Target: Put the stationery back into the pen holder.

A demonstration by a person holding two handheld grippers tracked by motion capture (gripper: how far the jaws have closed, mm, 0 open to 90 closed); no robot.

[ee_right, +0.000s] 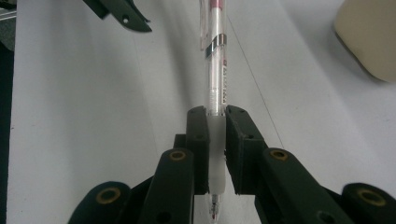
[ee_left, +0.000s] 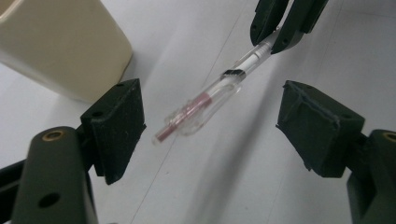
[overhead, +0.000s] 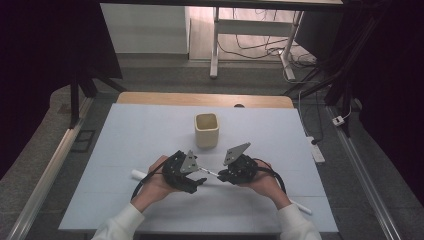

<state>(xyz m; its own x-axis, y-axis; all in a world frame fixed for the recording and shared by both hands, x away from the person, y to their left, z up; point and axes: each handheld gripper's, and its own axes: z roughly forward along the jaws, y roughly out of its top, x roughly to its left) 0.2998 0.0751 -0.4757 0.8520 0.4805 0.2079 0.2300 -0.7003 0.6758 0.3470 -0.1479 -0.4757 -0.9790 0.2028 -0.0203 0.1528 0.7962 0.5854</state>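
Observation:
A clear pen [ee_right: 215, 70] with red ink and a metal clip band is clamped at its frosted grip end by my right gripper [ee_right: 215, 140], with the writing tip poking back between the jaws. In the left gripper view the pen's [ee_left: 205, 100] capped end hangs in the wide gap of my left gripper [ee_left: 217, 123]. That gripper is open and its pads [ee_left: 116, 123] stand clear of the pen on both sides. From above, the left gripper [overhead: 199, 179] and right gripper [overhead: 223, 175] face each other just over the mat, with the pen [overhead: 210, 173] bridging them.
A cream square cup [overhead: 206, 130] stands upright on the pale blue mat [overhead: 125, 145], just beyond the grippers. A long white rod [overhead: 300, 206] lies on the mat under the hands. The wooden table edge [overhead: 150, 97] runs along the far side.

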